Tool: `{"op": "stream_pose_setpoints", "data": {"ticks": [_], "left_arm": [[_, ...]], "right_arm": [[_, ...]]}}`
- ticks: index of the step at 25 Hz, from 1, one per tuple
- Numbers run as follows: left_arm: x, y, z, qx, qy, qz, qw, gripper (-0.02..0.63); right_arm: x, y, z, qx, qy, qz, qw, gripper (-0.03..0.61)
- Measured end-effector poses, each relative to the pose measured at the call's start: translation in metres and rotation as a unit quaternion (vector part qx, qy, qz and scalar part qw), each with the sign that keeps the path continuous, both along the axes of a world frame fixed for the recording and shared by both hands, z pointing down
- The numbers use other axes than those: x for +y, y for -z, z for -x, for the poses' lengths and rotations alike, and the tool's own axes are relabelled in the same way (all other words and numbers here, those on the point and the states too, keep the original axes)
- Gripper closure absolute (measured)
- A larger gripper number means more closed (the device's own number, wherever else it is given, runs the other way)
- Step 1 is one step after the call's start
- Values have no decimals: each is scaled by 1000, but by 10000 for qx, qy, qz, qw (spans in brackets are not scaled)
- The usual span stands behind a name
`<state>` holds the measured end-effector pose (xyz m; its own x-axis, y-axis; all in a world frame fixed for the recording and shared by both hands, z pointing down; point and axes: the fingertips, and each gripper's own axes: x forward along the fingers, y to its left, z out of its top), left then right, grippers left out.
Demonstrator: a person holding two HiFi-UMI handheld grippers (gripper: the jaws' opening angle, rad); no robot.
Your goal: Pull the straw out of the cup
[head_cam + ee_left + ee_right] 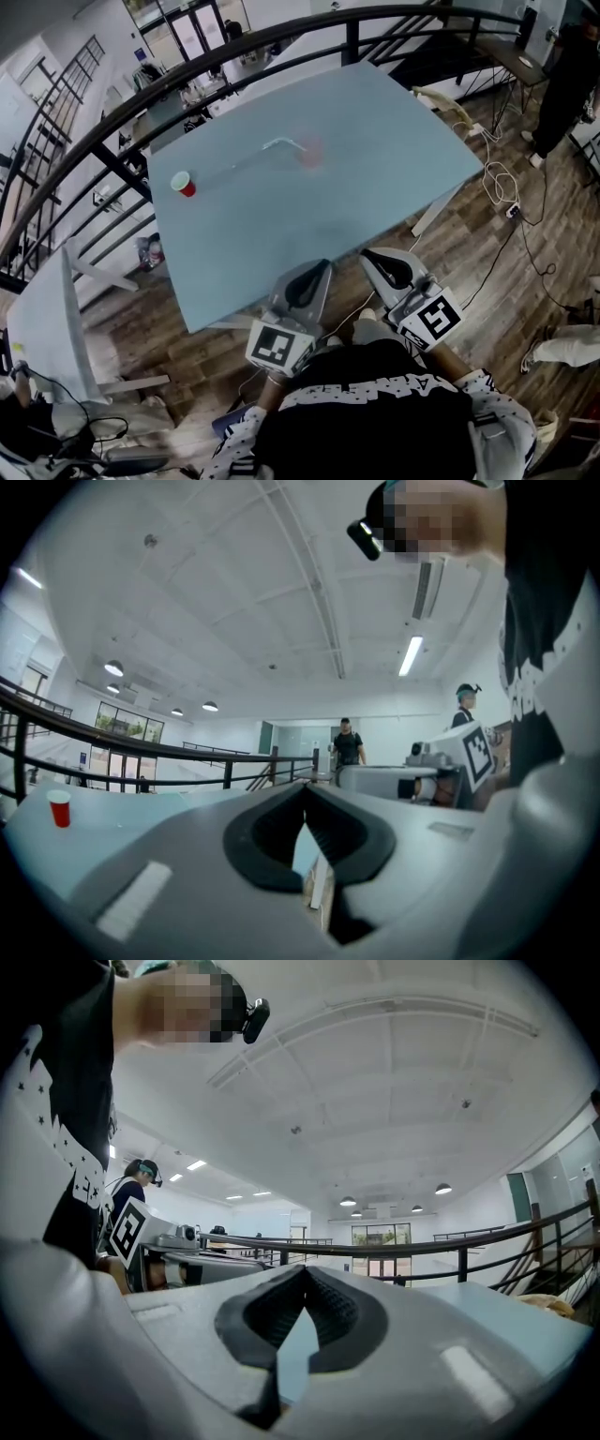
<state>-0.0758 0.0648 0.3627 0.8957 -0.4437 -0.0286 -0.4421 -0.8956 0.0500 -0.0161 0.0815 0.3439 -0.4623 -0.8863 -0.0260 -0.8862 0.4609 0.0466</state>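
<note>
A small red cup (184, 184) stands near the left edge of the light blue table (375, 131); the left gripper view shows the cup (59, 808) far off to the left. I can make out no straw in it. A pale bent streak and a pinkish patch (307, 155) show mid-table, too blurred to identify. My left gripper (323, 265) and right gripper (367, 253) sit side by side at the table's near edge, far from the cup. Both point level over the table. The left gripper (305, 787) is shut and empty, and so is the right gripper (305, 1269).
A black curved railing (281, 42) runs behind the table. Wooden floor with white cables (502, 183) lies to the right, where a person (567, 84) stands. A white table (56, 319) is at the lower left. Other people (347, 744) stand in the background.
</note>
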Motion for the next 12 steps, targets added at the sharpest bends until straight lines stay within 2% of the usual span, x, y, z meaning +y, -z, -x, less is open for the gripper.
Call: {"op": "stream_pose_setpoints", "data": {"ticks": [4, 12], "left_arm": [[-5, 1, -7, -21, -32, -55, 10000, 624], [-50, -11, -1, -71, 506, 57, 9987, 624]], "right_arm": [[-11, 0, -6, -35, 25, 47, 10000, 578], [-54, -12, -22, -76, 251, 74, 9996, 578]]}}
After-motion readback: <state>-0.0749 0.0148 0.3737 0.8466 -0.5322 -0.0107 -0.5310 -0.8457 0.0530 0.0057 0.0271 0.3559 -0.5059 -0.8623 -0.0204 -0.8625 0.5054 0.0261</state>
